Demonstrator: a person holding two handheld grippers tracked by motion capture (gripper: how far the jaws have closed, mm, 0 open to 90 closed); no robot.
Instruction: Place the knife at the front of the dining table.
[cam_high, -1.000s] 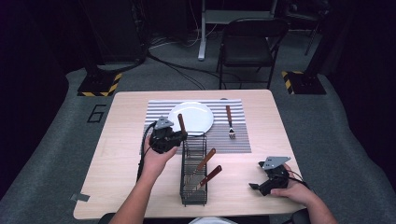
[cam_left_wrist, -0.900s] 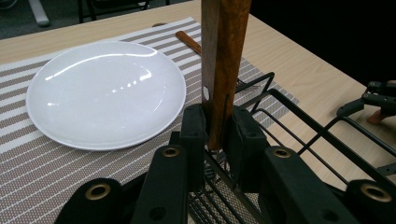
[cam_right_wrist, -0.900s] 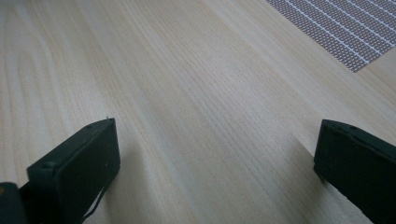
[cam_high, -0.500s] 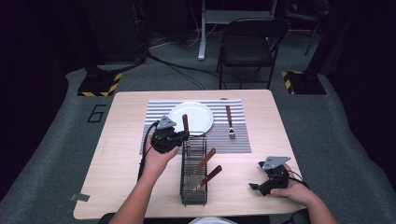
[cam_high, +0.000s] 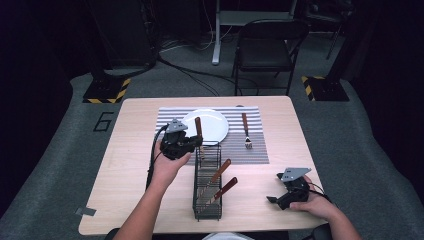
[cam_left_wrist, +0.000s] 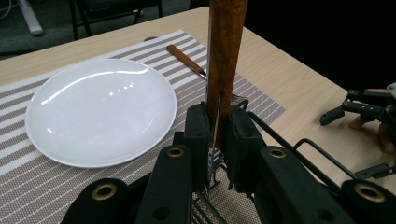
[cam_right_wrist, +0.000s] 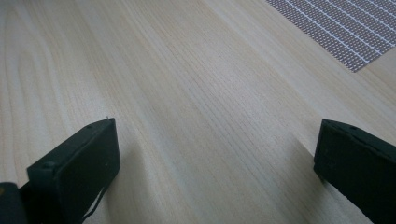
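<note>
The left gripper (cam_left_wrist: 215, 140) clamps one upright wooden-handled knife (cam_left_wrist: 225, 51) over the far end of the black wire basket (cam_high: 207, 210), where two more wooden handles (cam_high: 220, 171) lean. One round white plate (cam_left_wrist: 100, 107) and one fork (cam_high: 245, 130) lie on the striped mat (cam_high: 255, 150). The left gripper view reveals a thin metal edge between the jaws. The right gripper (cam_high: 274, 200) rests wide open on the pale wood-grain table (cam_right_wrist: 187, 93).

Numeral "6" on grey floor mat (cam_high: 103, 121) (left of table (cam_high: 125, 165)).
</note>
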